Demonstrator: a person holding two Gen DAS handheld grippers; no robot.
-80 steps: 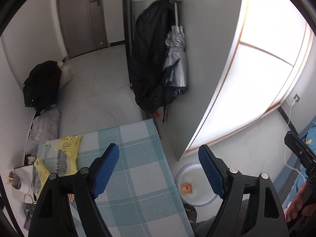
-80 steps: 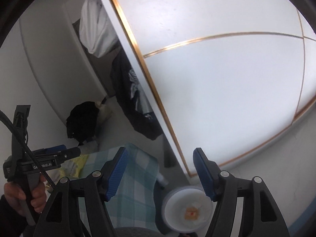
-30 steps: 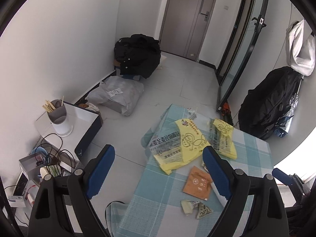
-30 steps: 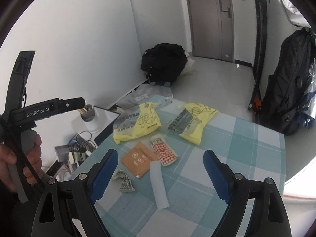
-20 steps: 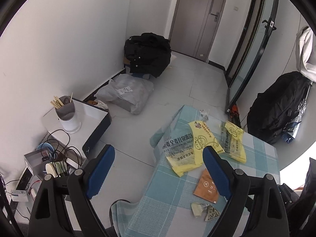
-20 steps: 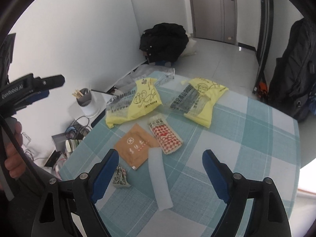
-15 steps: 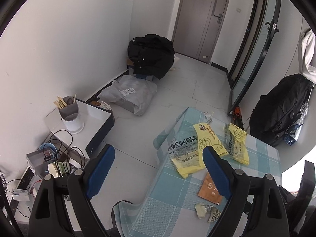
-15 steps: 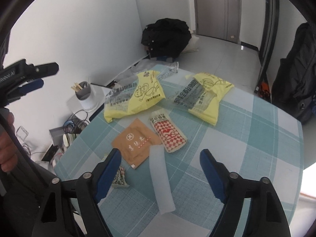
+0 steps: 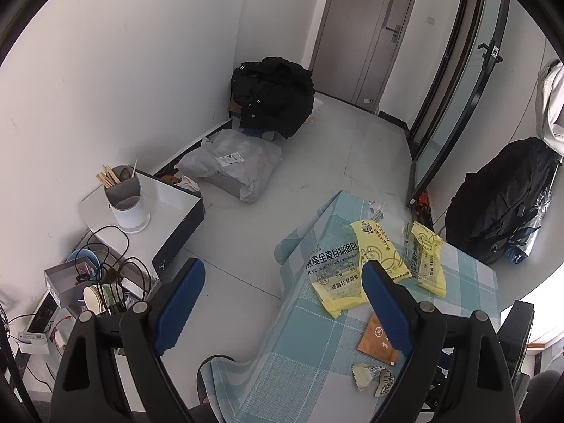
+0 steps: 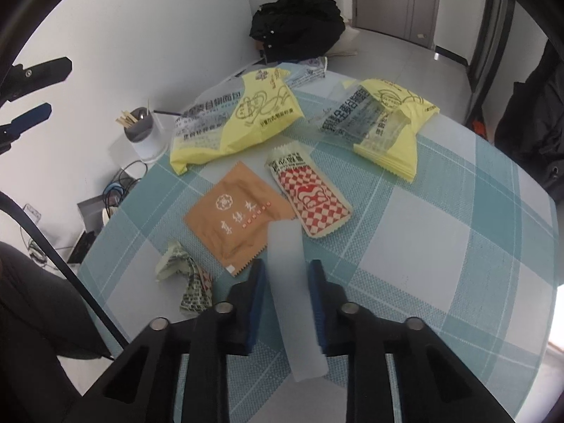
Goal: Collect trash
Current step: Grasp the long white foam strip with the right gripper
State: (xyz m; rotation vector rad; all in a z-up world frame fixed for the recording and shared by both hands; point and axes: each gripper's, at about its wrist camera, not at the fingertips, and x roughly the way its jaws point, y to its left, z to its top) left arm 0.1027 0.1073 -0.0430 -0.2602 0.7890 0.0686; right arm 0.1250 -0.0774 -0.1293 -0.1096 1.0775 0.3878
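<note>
Two blue pads [image 10: 256, 292] of right gripper [image 10: 286, 282] just closing around translucent white wrapper strip [image 10: 290, 282], lying near tabletop [image 10: 440, 246] front edge; actual pressing contact impossible to tell. Left gripper [image 9: 282, 303] held wide apart, empty, off tabletop's left edge. Orange sachet [image 10: 239, 215] and red-checked packet [image 10: 310, 197] lay just beyond strip. Crumpled wrapper [image 10: 187, 278] near left edge. Toward far edge: two yellow bread bags [image 10: 239, 120], side by side.
</note>
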